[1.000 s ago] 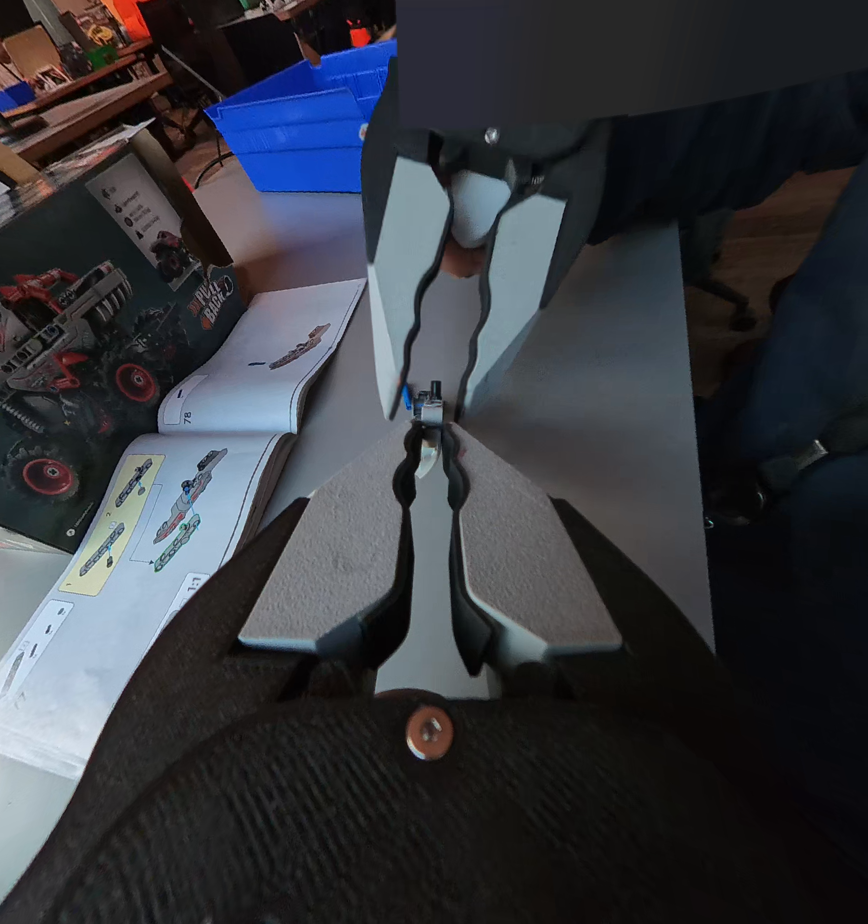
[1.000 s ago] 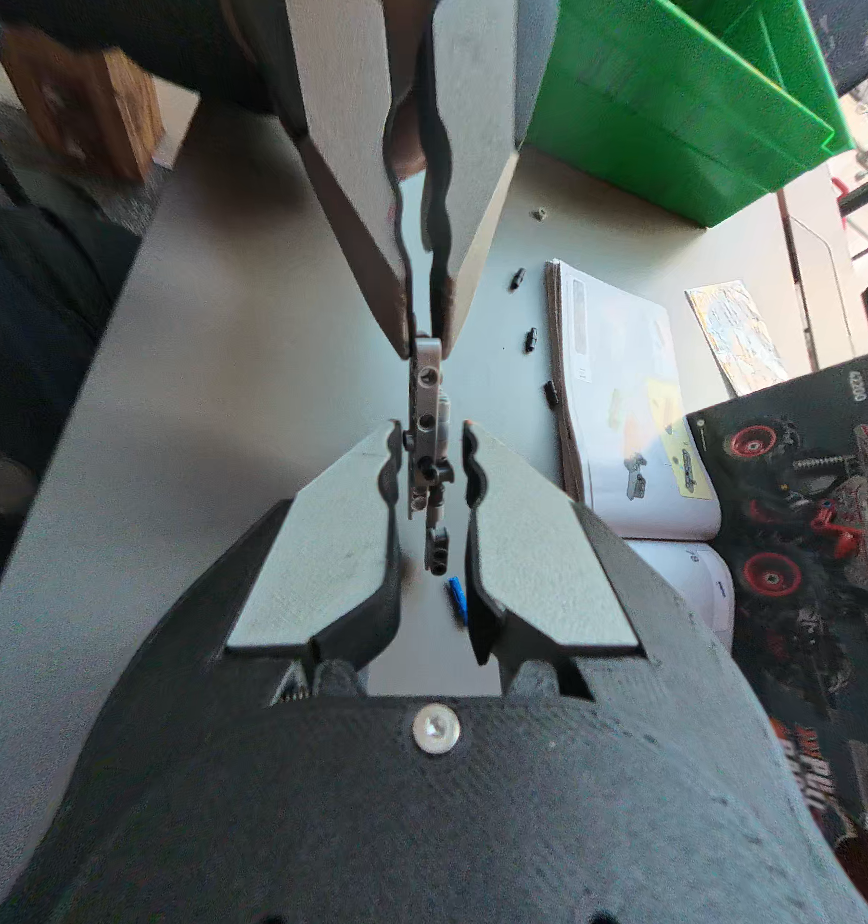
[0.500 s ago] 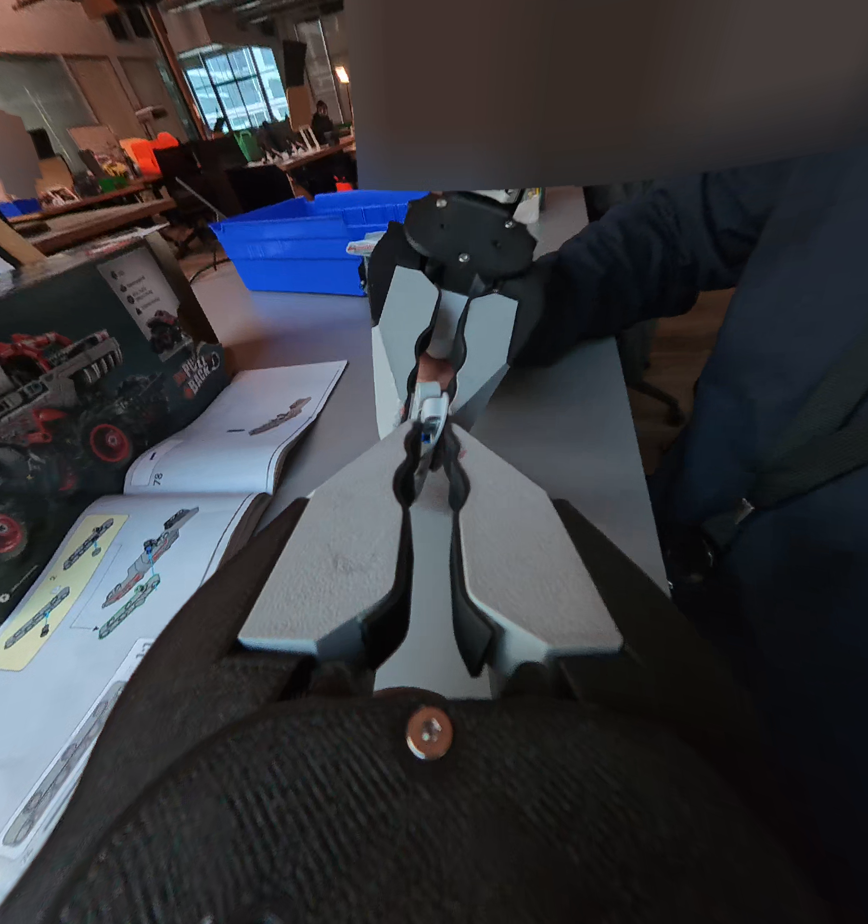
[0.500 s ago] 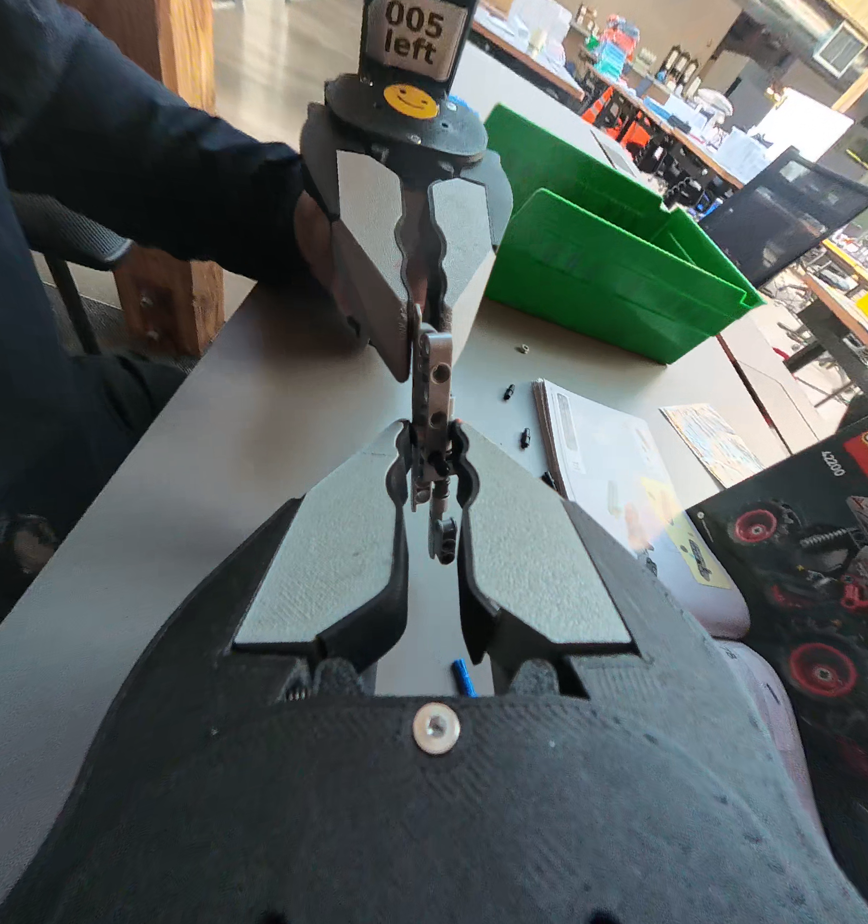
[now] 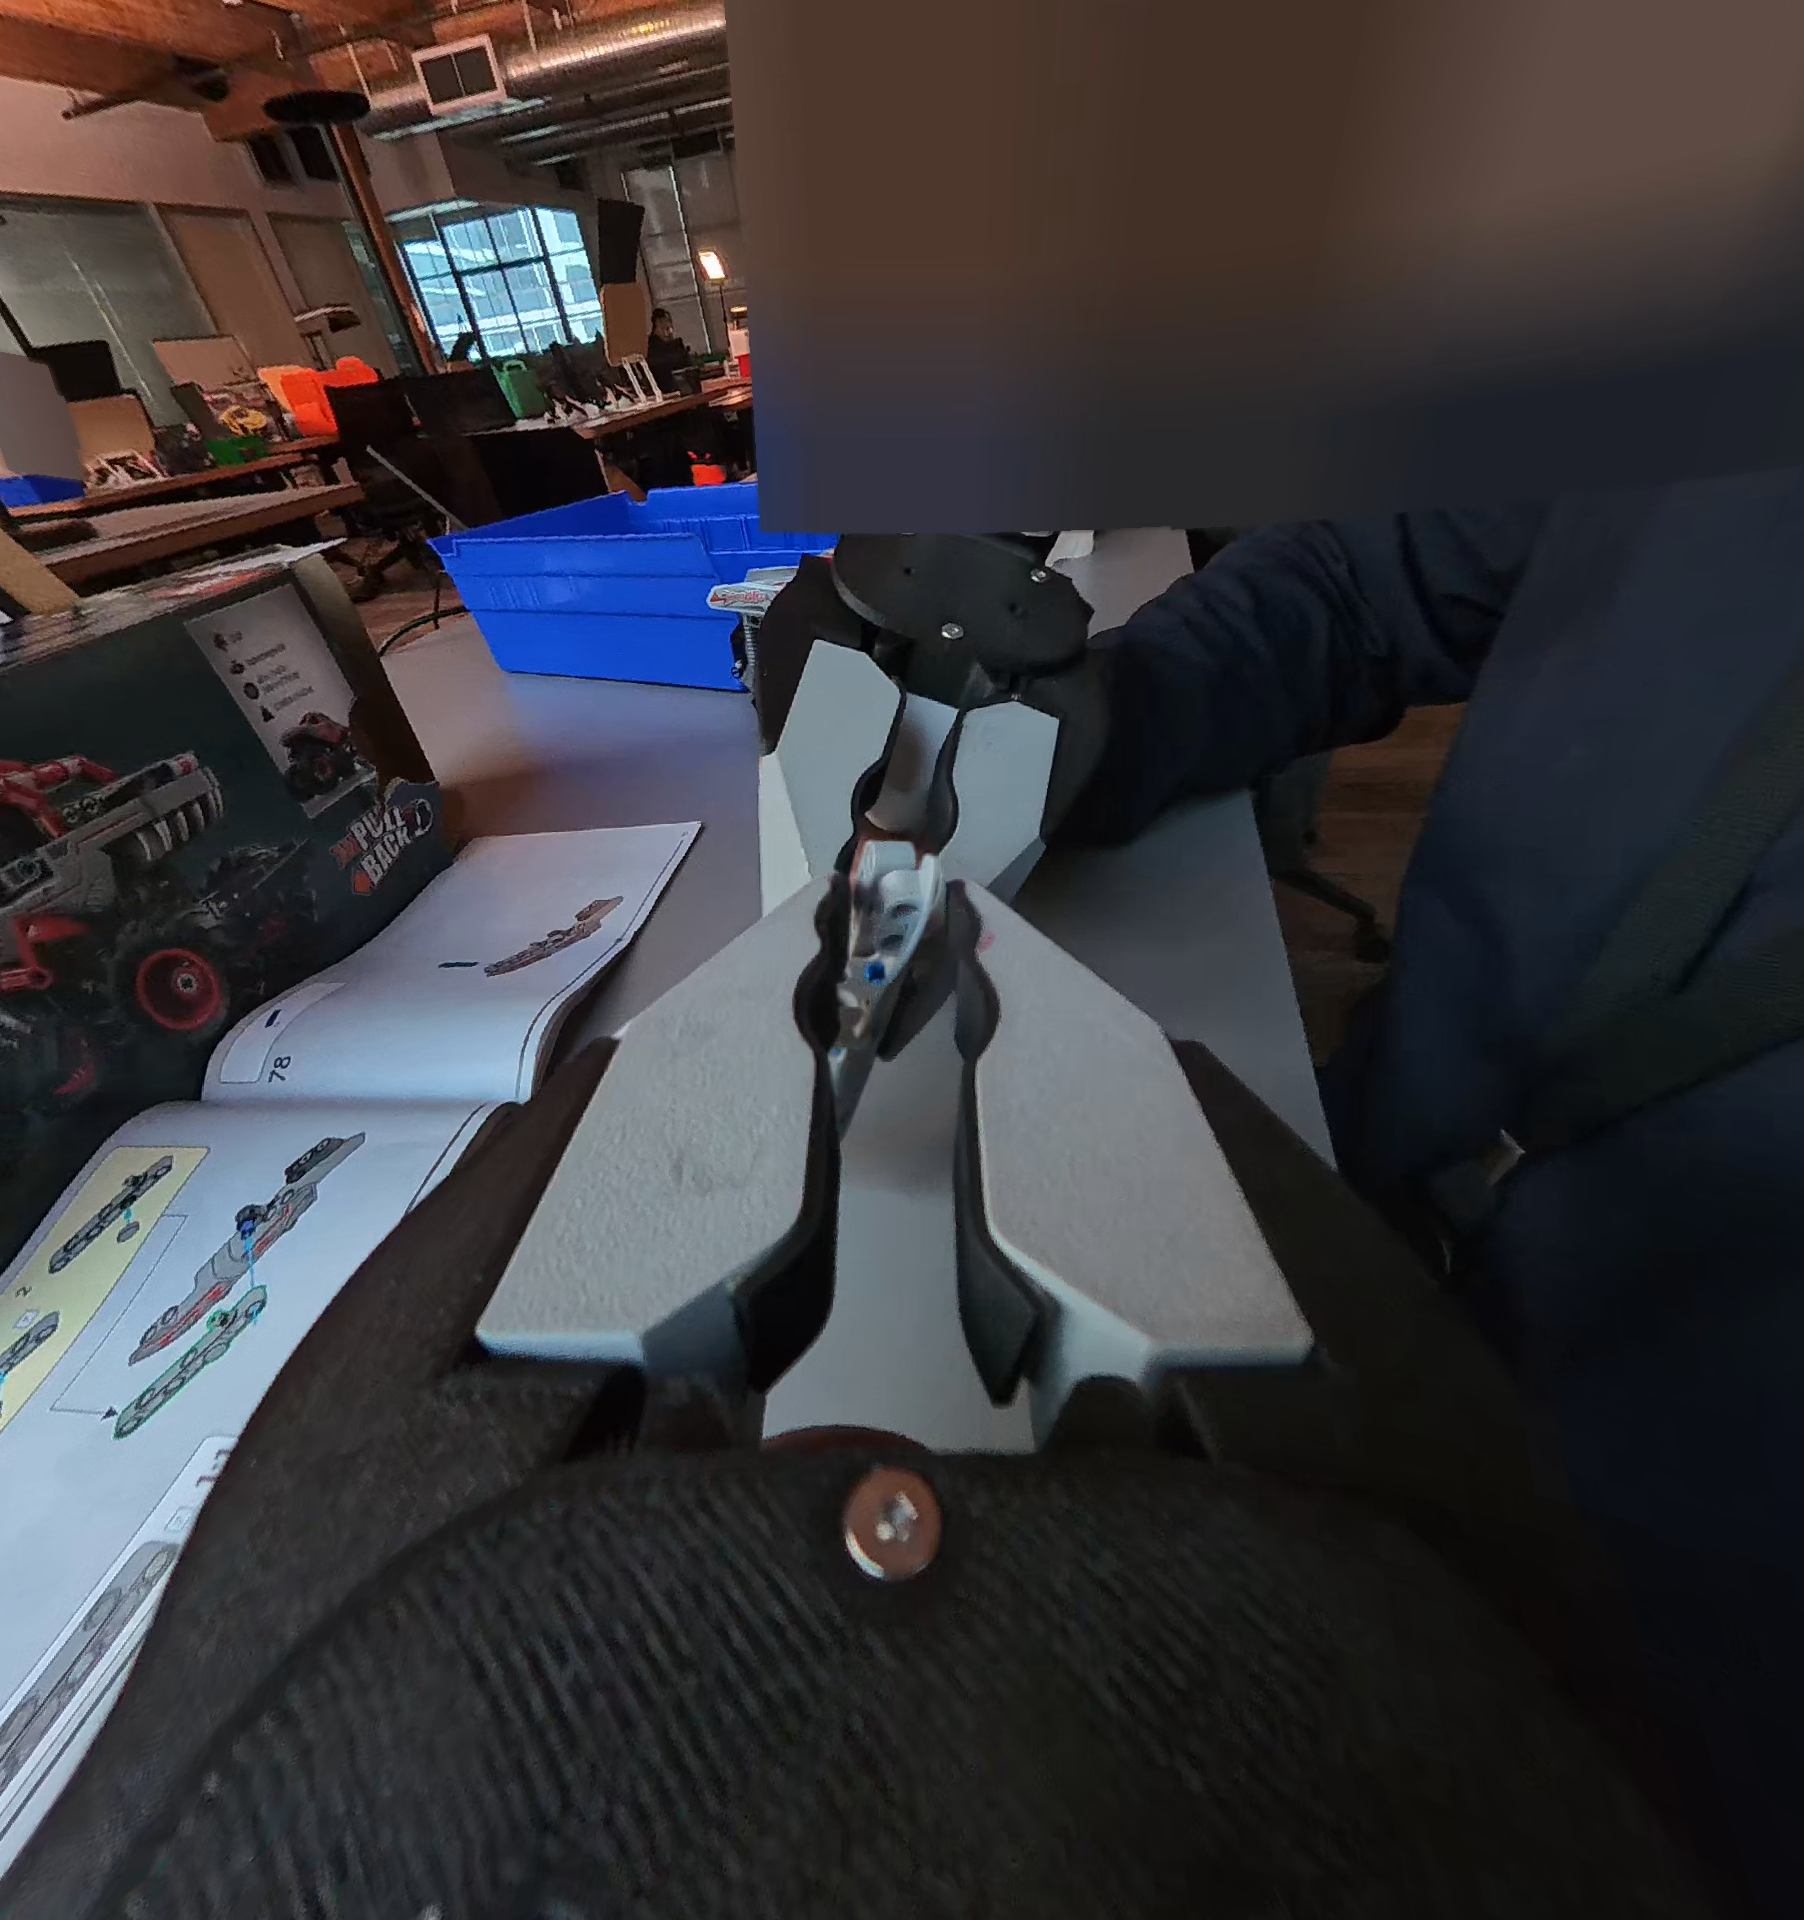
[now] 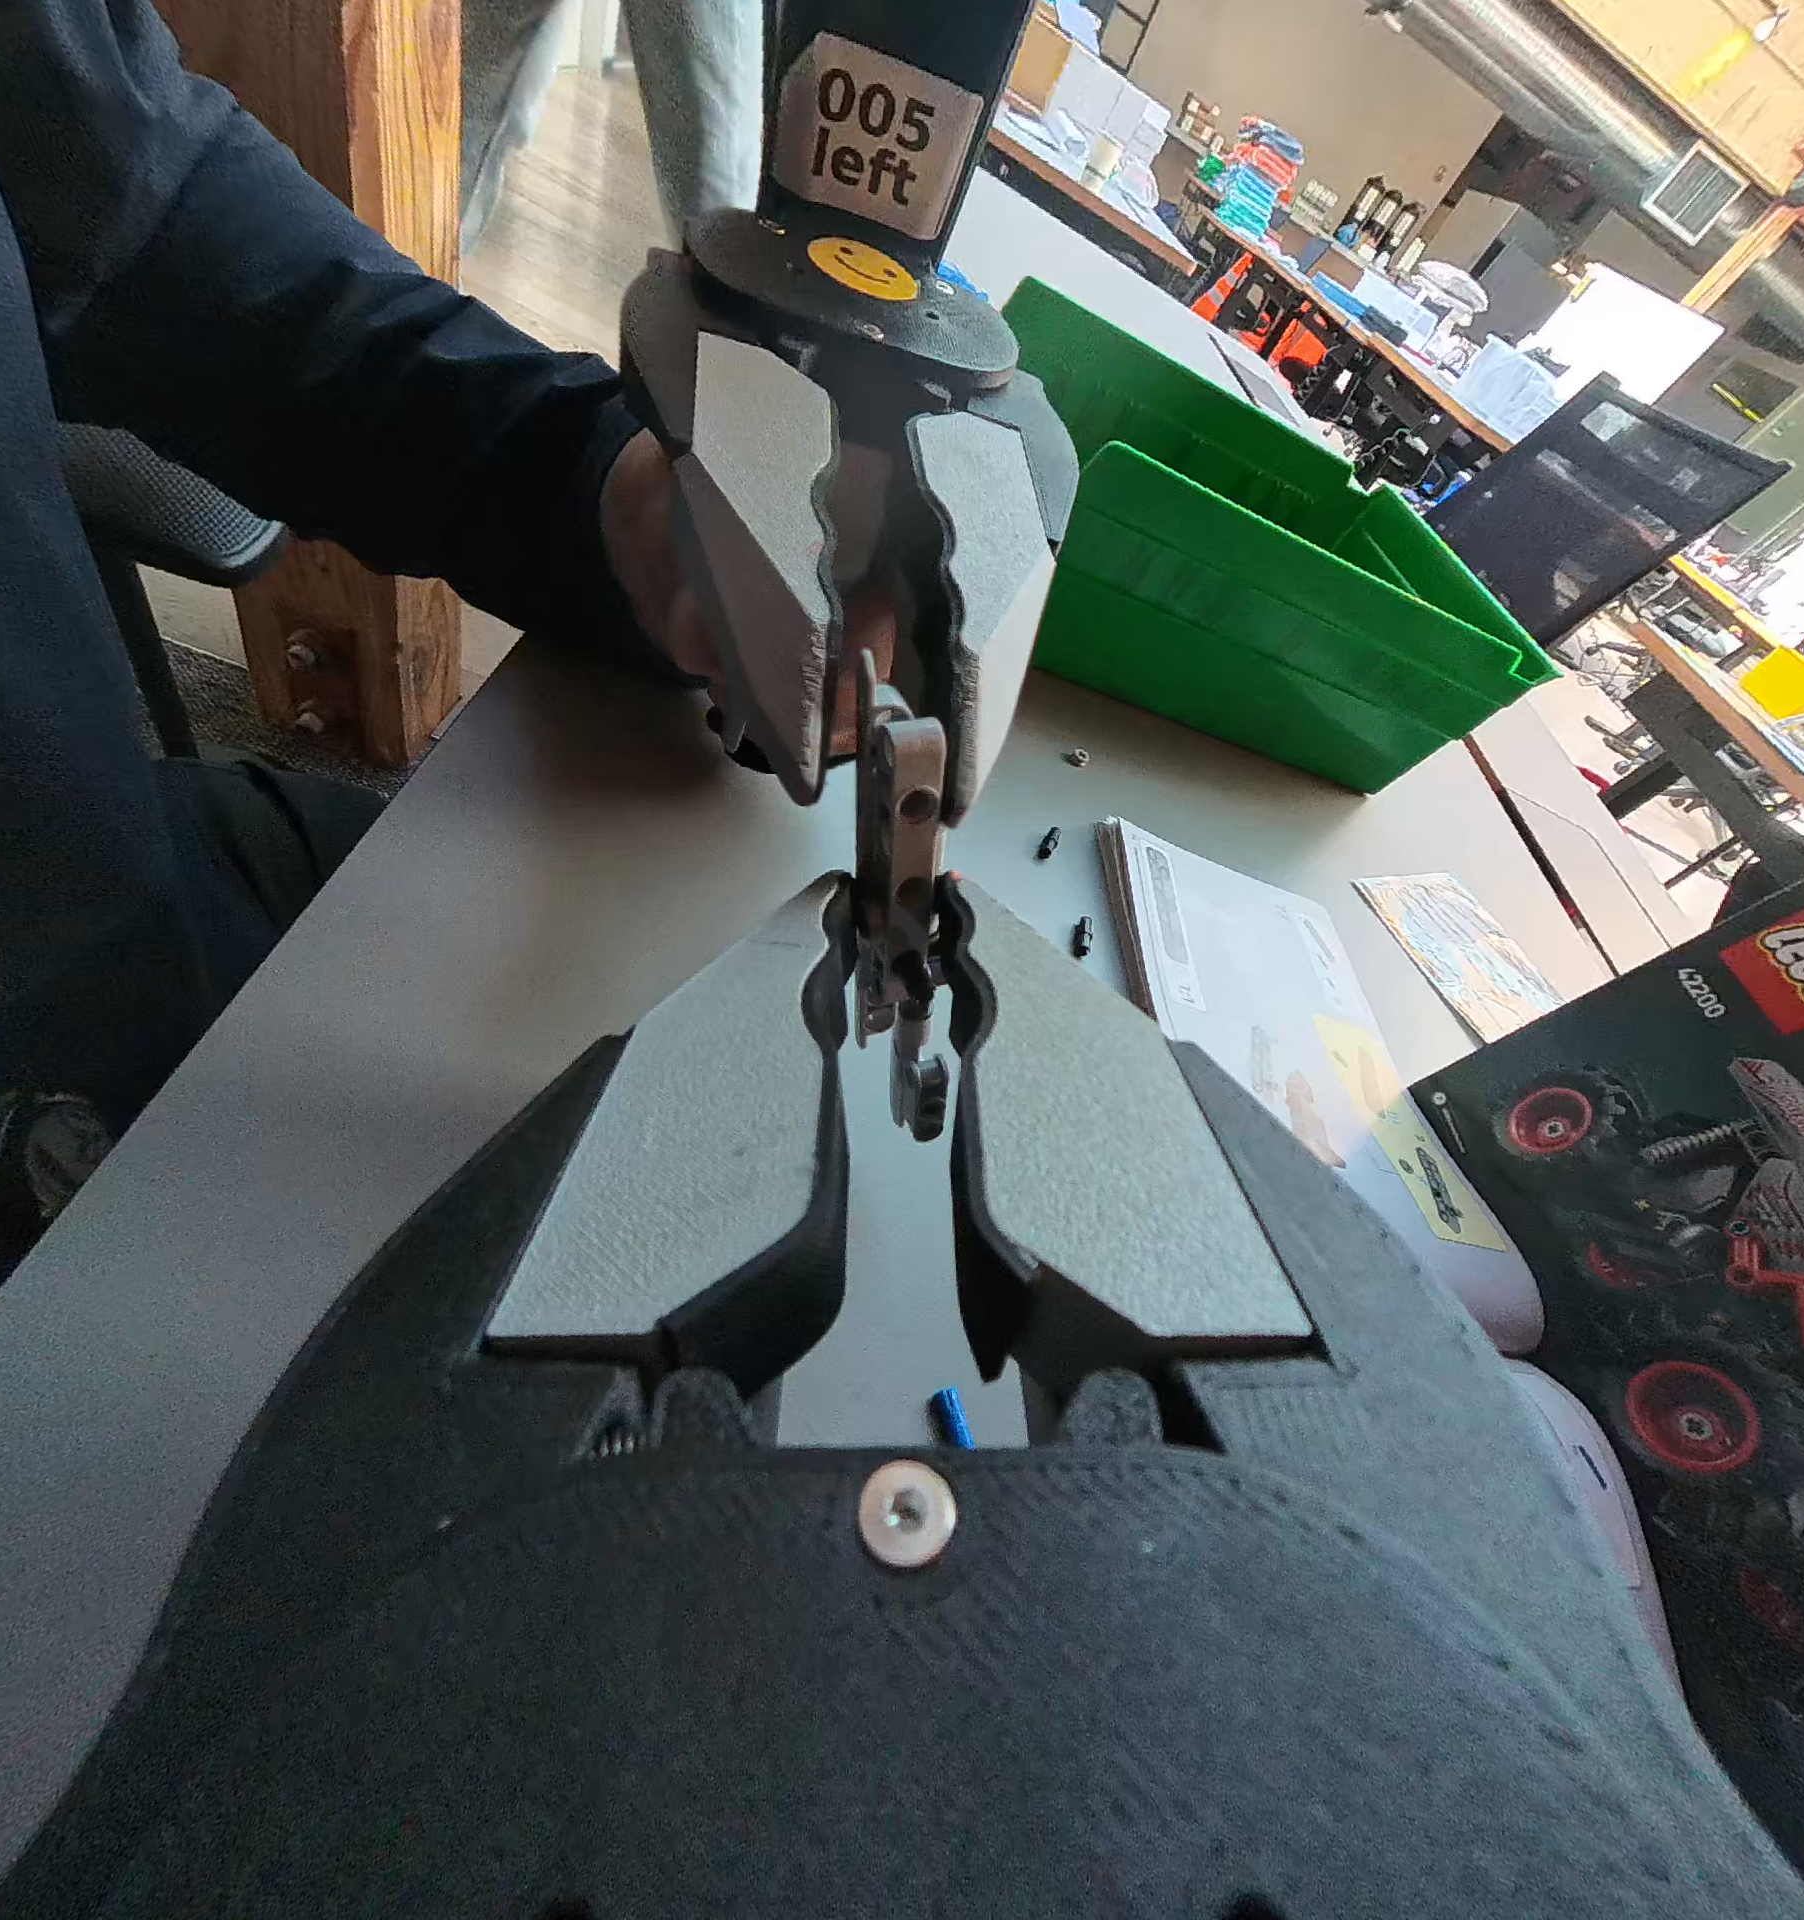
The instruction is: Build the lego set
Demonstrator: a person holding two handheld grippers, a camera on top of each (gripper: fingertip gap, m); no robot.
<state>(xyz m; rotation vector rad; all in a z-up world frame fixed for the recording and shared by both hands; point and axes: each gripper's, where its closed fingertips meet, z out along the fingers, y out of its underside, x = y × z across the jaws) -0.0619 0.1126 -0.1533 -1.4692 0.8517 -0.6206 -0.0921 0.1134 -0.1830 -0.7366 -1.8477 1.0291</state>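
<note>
A small grey lego assembly [image 6: 903, 821] with a black connector hanging at its lower end is held upright above the grey table [image 6: 410, 987]. My right gripper [image 6: 895, 914] is shut on its middle. My left gripper [image 6: 882, 779] faces it from the far side. Its jaws stand slightly apart around the assembly's top end, with a gap on one side. In the left wrist view the assembly [image 5: 882, 925] sits between my left gripper's tips [image 5: 893, 935], and the right gripper [image 5: 898, 852] comes in from behind it.
A blue pin [image 6: 950, 1418] and black pins [image 6: 1049, 842] lie on the table. The open instruction booklet [image 6: 1241, 966], a sticker sheet [image 6: 1459, 945] and the set's box [image 6: 1708, 1143] lie to the right. Green bins [image 6: 1241, 582] stand behind. A blue bin [image 5: 607, 613] stands at the other end. The grippers are tip to tip, or close to it. It is some 11 cm from my right tips to the blue pin [image 6: 950, 1418].
The right gripper closed on the assembly, and both grippers lifted and tilted up with it. The left gripper's jaws have widened a little around its end.
</note>
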